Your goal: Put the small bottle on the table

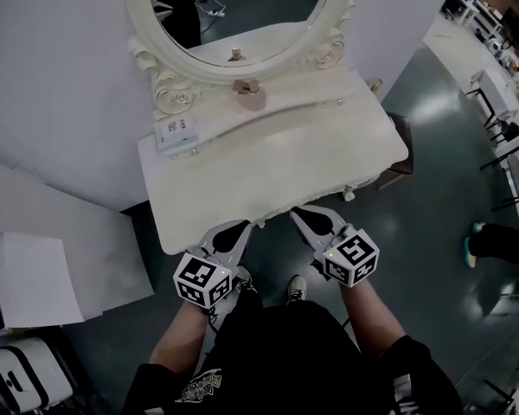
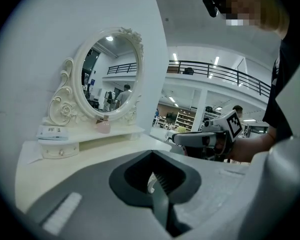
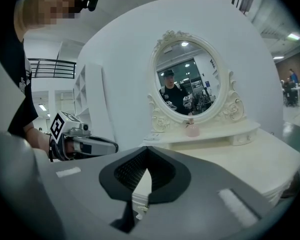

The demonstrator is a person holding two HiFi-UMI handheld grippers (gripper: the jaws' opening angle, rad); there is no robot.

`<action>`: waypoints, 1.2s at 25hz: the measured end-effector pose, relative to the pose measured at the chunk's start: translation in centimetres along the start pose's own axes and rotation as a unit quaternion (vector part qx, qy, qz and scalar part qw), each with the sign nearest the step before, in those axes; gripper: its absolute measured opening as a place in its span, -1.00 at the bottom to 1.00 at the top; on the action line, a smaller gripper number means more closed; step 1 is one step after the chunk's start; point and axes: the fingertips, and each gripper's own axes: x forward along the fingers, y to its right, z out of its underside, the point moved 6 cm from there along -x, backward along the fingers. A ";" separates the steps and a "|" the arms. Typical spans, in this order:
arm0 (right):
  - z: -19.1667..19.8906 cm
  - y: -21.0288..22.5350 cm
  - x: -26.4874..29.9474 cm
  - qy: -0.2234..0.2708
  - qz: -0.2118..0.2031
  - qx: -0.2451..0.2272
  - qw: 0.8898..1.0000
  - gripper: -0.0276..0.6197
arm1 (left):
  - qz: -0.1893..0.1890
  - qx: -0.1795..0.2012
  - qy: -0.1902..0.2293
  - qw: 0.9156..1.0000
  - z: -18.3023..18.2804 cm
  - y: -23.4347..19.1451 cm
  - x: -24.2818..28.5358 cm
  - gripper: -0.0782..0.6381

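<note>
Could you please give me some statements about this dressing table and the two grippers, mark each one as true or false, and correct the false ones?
1. The small bottle stands on the raised shelf under the mirror. True.
2. The right gripper holds the bottle. False: its jaws are shut on nothing, near the front edge of the table.
3. A flat white box lies left of the bottle in the head view. True.
4. The mirror is square. False: it is oval.
5. The left gripper touches the box. False: it is at the front edge, far from the box.
</note>
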 end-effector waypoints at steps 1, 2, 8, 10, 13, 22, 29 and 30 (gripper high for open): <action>0.1 0.0 -0.5 0.001 -0.003 -0.001 1.000 -0.84 | -0.003 0.000 0.001 1.000 0.1 0.6 0.0 -0.78; 0.2 0.1 -1.1 0.001 -0.005 -0.003 1.000 -0.84 | -0.005 0.001 0.002 1.000 0.2 1.2 0.1 -0.78; 0.9 0.3 -4.7 0.005 -0.018 -0.007 1.000 -0.84 | -0.021 0.002 0.012 1.000 1.0 5.2 0.2 -0.78; 1.1 0.2 -5.7 0.006 -0.024 -0.010 1.000 -0.84 | -0.027 0.002 0.016 1.000 1.2 6.4 0.1 -0.78; 1.3 0.0 -6.8 0.007 -0.036 -0.017 0.999 -0.84 | -0.036 0.002 0.022 0.999 1.6 8.0 0.1 -0.78; 1.7 -0.4 -8.8 0.015 -0.069 -0.021 0.997 -0.84 | -0.065 0.004 0.032 0.997 2.4 11.4 -0.8 -0.78; 2.3 -0.7 -9.3 0.018 -0.083 -0.018 0.996 -0.84 | -0.076 0.007 0.030 0.997 2.8 12.4 -1.1 -0.78; 2.4 -0.7 -9.4 0.018 -0.083 -0.017 0.996 -0.84 | -0.076 0.007 0.029 0.997 2.9 12.5 -1.1 -0.78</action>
